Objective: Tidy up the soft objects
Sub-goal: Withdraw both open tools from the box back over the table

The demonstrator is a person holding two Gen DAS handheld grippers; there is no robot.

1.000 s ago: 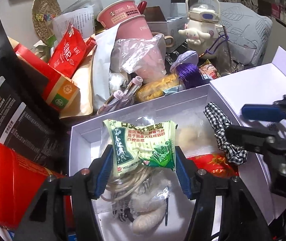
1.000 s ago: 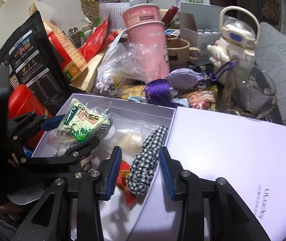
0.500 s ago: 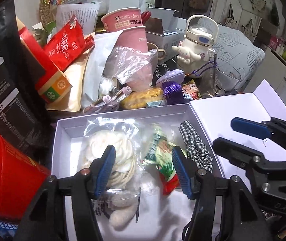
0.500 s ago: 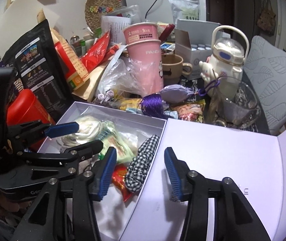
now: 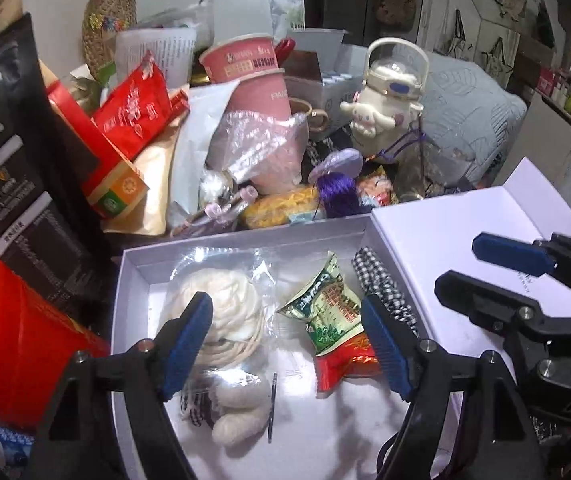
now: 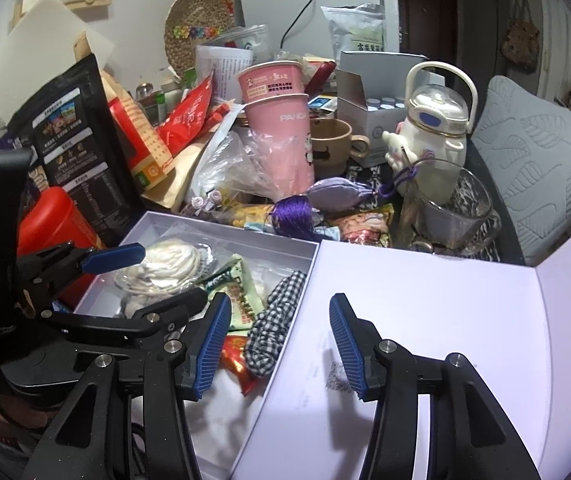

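An open white box (image 5: 245, 240) holds a bagged coil of white cord (image 5: 225, 300), a green snack packet (image 5: 325, 308), a black-and-white checked scrunchie (image 5: 381, 280), a red packet (image 5: 345, 360) and a white plush piece (image 5: 241, 420). My left gripper (image 5: 285, 308) hovers over the box, its jaws opening with nothing pressed between them; the green packet lies loose below. My right gripper (image 6: 278, 308) stands open above the scrunchie (image 6: 281, 292), at the box's right wall beside the lid (image 6: 425, 300). It holds nothing.
Clutter crowds the far side of the box: stacked pink cups (image 6: 281, 120), a purple tasselled sachet (image 6: 333, 196), a glass mug (image 6: 453, 208) and a white character bottle (image 6: 433, 120). A red canister (image 5: 17, 340) and a black bag (image 5: 1, 152) stand left. A grey cushion (image 6: 537, 168) lies right.
The left gripper let go of the green packet, which dropped into the box beside the scrunchie, and its jaws spread wider. Both grippers rose slightly; the right jaws widened a little.
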